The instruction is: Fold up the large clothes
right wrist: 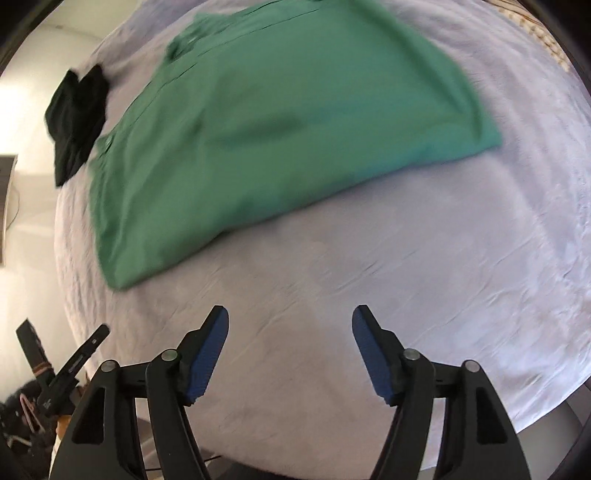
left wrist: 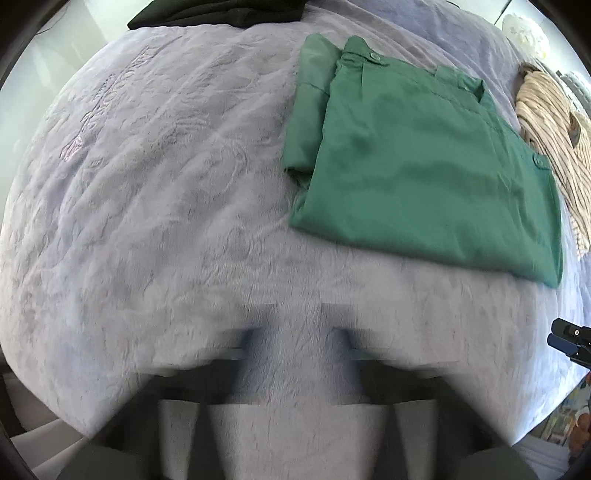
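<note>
- On the lilac bedspread [left wrist: 155, 192], in the left wrist view, a folded green shirt [left wrist: 424, 166] is seen lying flat to the far right, its buttoned collar toward the far edge.
- Just right of the shirt, a beige striped garment [left wrist: 550, 125] is seen; whether the two touch cannot be told.
- At the far edge, a black garment [left wrist: 221, 14] is laid, well apart from the shirt.
- The left gripper [left wrist: 295, 354] is smeared by blur near the bottom; its fingers are shown spread wide with only bedspread between them, nothing held.
- At the right edge, part of the right gripper [left wrist: 570, 339] is caught.
- On the same bedspread [right wrist: 443, 277], in the right wrist view, the shirt [right wrist: 277, 129] is seen blurred, filling the far middle.
- The black garment [right wrist: 75, 122] is placed at the far left, close to the shirt's left edge.
- The right gripper [right wrist: 290, 321] is held near the bottom, its blue pads [right wrist: 207, 354] set apart, empty, above bare bedspread, short of the shirt.
- At the lower left, the tip of the left gripper [right wrist: 74, 365] is seen.
</note>
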A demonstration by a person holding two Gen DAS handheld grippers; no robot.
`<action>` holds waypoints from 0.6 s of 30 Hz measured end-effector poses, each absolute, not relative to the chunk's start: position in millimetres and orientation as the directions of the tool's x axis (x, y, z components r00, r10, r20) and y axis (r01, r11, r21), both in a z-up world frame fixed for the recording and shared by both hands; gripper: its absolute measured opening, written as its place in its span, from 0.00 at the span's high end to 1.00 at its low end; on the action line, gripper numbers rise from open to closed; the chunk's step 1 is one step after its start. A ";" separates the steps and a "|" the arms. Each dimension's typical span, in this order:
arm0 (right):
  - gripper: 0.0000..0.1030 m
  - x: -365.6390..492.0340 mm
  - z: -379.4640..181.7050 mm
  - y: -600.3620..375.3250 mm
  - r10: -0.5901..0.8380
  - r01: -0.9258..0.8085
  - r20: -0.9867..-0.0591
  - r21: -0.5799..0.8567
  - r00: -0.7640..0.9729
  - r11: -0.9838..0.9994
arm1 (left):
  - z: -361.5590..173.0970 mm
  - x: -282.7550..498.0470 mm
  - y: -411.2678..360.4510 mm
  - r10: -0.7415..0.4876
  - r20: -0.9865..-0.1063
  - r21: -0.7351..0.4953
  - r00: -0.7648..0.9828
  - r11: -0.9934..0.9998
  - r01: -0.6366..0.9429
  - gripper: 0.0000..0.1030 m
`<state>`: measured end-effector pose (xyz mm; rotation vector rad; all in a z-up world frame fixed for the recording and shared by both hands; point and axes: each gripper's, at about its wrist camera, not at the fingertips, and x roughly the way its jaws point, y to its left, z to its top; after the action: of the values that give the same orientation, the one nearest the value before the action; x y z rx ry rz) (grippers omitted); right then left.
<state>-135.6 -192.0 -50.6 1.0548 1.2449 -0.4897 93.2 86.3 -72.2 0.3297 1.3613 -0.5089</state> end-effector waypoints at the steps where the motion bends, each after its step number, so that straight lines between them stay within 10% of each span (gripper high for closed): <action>1: 0.29 -131.6 -48.9 -183.7 0.237 0.787 -0.925 0.378 0.297 0.487 | -67.7 90.2 84.3 -0.150 -0.976 -0.049 0.156 0.856 0.515 0.02; 18: 0.14 -100.0 -21.6 -120.4 0.233 0.708 -0.911 0.411 0.340 0.574 | -61.3 84.1 100.6 -0.153 -0.983 -0.078 0.099 0.845 0.529 0.01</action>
<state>-100.0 -120.4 -21.6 0.9564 1.2231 -0.3798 84.1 100.6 -61.3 0.3299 1.3860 -0.5183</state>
